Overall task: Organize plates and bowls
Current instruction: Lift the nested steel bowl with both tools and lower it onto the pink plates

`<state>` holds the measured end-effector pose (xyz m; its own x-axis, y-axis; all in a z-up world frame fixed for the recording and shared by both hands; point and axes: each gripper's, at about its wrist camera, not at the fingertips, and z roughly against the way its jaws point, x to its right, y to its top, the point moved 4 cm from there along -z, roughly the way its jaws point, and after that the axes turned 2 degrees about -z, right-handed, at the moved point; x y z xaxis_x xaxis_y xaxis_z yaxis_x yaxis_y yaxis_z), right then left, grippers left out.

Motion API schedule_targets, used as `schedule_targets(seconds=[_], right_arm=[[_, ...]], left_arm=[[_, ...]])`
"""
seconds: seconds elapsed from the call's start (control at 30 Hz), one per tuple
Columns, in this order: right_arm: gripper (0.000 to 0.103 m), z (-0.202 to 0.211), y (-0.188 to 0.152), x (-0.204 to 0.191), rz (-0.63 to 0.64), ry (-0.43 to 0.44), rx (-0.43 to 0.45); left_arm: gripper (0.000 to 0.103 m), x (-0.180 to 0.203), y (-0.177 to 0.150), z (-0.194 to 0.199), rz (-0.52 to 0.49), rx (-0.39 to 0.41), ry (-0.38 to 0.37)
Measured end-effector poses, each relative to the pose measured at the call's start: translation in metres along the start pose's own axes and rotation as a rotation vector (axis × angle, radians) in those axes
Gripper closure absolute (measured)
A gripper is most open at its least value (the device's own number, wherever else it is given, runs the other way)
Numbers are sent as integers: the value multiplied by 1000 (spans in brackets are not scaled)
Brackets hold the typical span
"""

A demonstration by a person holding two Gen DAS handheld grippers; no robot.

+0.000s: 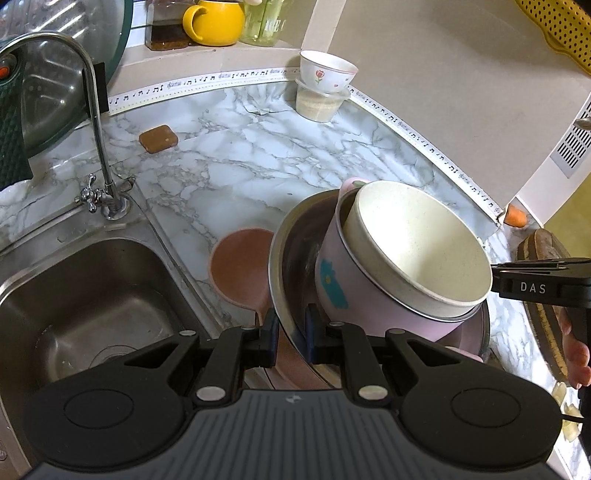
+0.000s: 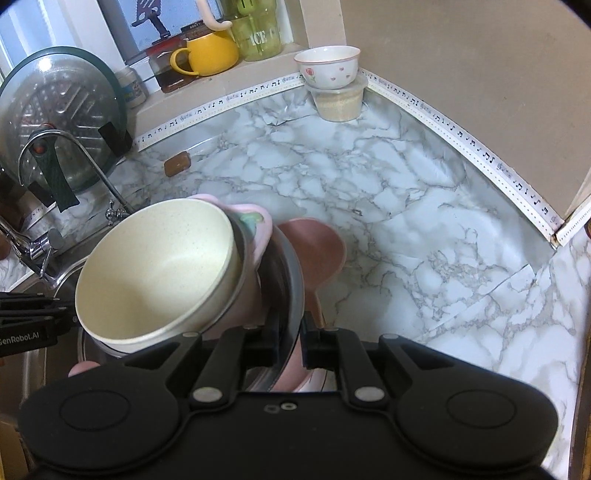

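A steel bowl (image 1: 291,258) holds a pink pot (image 1: 343,291) with a cream bowl (image 1: 413,243) nested in it, all tilted. My left gripper (image 1: 291,332) is shut on the steel bowl's near rim. My right gripper (image 2: 291,341) is shut on the opposite rim of the steel bowl (image 2: 293,280); the cream bowl (image 2: 159,266) and the pink pot (image 2: 262,236) lean left there. A pink scoop-shaped dish (image 1: 240,273) lies on the counter under the stack, also in the right wrist view (image 2: 317,247).
A steel sink (image 1: 85,310) and tap (image 1: 96,122) are at the left. A flowered bowl (image 1: 325,72) sits on a lidded tub (image 1: 319,103) at the back corner. A brown sponge (image 1: 159,138) lies on the marble counter (image 1: 258,158). A yellow mug (image 1: 216,22) stands on the sill.
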<state>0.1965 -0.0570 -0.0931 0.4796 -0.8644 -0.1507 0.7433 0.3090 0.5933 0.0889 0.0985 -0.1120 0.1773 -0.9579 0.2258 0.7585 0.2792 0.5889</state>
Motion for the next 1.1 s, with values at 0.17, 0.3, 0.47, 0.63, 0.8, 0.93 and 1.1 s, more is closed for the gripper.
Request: schedule_targets(seconds=[0.17, 0.3, 0.47, 0.63, 0.8, 0.93, 1.1], right_arm=[[92, -4, -1, 0, 4, -1, -10], [92, -7, -3, 0, 10, -2, -10], [92, -12, -3, 0, 13, -9, -16], [91, -14, -5, -1, 20, -13, -16], [91, -16, -4, 0, 26, -18, -22], [91, -17, -4, 2, 12, -17, -30], [88, -19, -3, 0, 23, -29, -38]], left_arm=[[90, -1, -2, -3, 7, -10, 4], [90, -2, -3, -6, 5, -9, 10], [90, -4, -3, -11, 9, -18, 14], [90, -5, -3, -13, 4, -15, 20], [90, -3, -3, -17, -9, -22, 31], [90, -3, -3, -20, -20, -34, 39], [90, -3, -1, -21, -33, -40, 42]])
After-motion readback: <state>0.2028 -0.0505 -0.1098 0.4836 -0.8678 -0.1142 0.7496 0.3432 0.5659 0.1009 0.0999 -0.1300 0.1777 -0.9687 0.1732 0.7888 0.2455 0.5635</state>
